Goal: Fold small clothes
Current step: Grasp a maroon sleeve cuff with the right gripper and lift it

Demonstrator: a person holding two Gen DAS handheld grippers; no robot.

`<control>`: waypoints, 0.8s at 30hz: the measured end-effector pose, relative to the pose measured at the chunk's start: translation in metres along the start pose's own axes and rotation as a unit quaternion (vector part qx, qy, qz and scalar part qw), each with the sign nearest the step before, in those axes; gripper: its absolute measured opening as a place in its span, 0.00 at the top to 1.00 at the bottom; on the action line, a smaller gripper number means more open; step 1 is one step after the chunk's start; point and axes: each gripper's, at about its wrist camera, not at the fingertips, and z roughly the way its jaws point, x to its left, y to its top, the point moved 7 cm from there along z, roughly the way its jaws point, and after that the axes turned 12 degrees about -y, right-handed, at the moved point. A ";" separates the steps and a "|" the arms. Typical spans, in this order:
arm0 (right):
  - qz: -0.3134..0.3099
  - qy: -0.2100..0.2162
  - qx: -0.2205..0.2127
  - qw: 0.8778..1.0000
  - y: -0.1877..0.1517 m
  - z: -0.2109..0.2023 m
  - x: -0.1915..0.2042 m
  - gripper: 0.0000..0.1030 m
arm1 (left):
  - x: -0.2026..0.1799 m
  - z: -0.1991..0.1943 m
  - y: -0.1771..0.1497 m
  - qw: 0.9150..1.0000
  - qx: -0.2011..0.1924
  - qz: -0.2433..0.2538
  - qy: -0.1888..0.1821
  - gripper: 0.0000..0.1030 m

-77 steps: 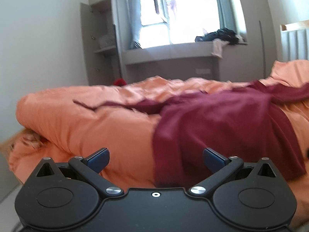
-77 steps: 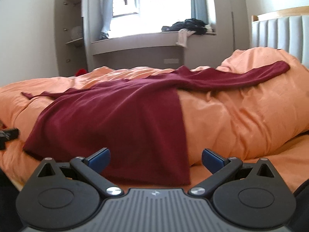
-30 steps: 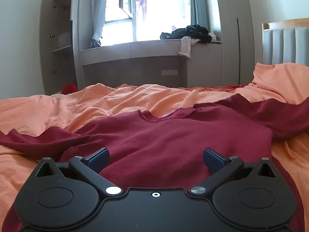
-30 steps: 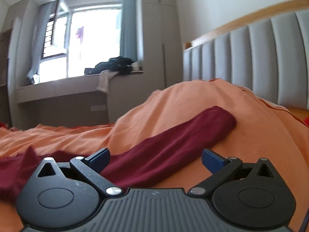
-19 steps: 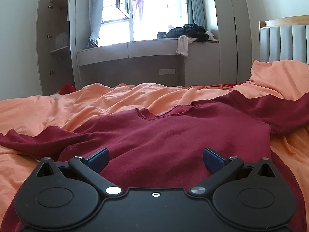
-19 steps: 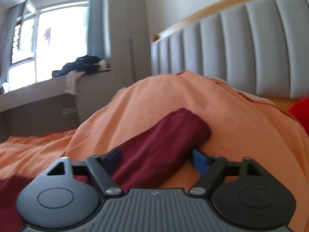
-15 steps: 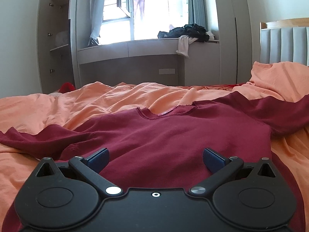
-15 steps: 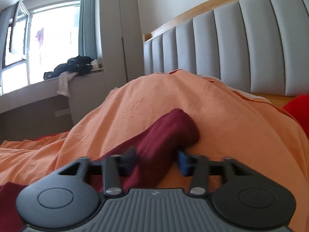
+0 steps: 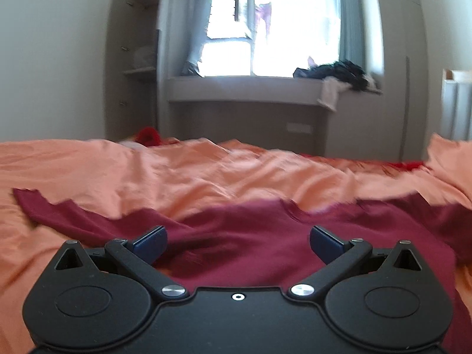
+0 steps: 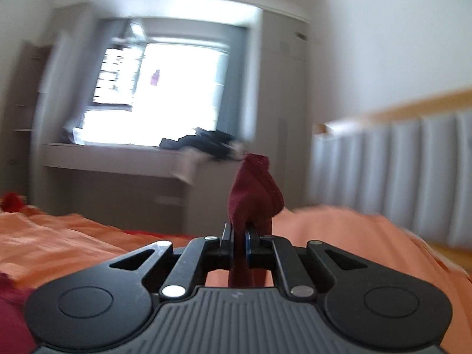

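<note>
Sleeve cuff pinched for the first fold.

The right gripper (image 10: 239, 236) was clamped on the maroon sweatshirt's sleeve cuff (image 10: 255, 188), held above the orange duvet (image 10: 339, 236), probably to carry it inward. The left gripper (image 9: 237, 240) hung spread and empty over the sweatshirt's body (image 9: 236, 247), which lay flat on the duvet.

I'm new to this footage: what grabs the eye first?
The dark red sweater spread over the orange duvet, just ahead of the open left gripper. Then its sleeve, pinched upright in the shut right gripper before the bright window.
</note>
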 end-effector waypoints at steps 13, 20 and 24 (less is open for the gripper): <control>-0.132 0.258 -0.046 0.956 -0.009 -0.138 0.259 0.93 | 0.073 -0.024 0.013 0.995 -0.036 -0.065 0.070 0.00; -0.246 0.334 -0.030 0.910 -0.084 -0.197 0.333 0.93 | 0.111 -0.035 0.006 0.989 -0.041 -0.105 0.094 0.00; -0.328 0.367 -0.017 0.870 -0.118 -0.214 0.349 0.90 | 0.112 -0.034 0.002 0.990 -0.039 -0.105 0.082 0.00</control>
